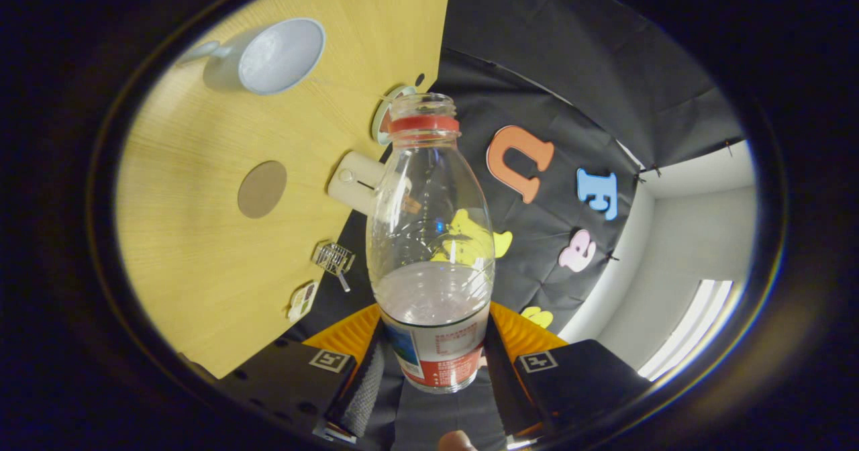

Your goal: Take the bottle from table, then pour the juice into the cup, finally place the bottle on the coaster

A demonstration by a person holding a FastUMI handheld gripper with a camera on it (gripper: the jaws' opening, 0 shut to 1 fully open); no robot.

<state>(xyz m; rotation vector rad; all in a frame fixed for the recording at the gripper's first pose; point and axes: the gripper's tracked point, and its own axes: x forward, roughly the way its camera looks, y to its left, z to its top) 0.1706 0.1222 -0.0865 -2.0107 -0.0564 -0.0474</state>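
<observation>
Hand-held gripper (435, 357) clamped on the bottle (431, 236), both fingers pressed against its labelled lower end; bottle uncapped, neck pointing away, clear liquid pooled near the label. View rolled sideways. Cup (272, 56) upper left on the tabletop (194, 169); round coaster (262, 189) below it. Pale objects behind the bottle neck partly hidden, unidentifiable. Small wire item (333, 259) near tabletop edge, unclear.

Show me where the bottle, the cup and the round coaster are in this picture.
bottle (429, 236): gripper view, clear body above the label, held between the tool's fingers.
cup (280, 56): gripper view, inside of its open mouth.
coaster (262, 189): gripper view, middle of the flat disc on the table.
</observation>
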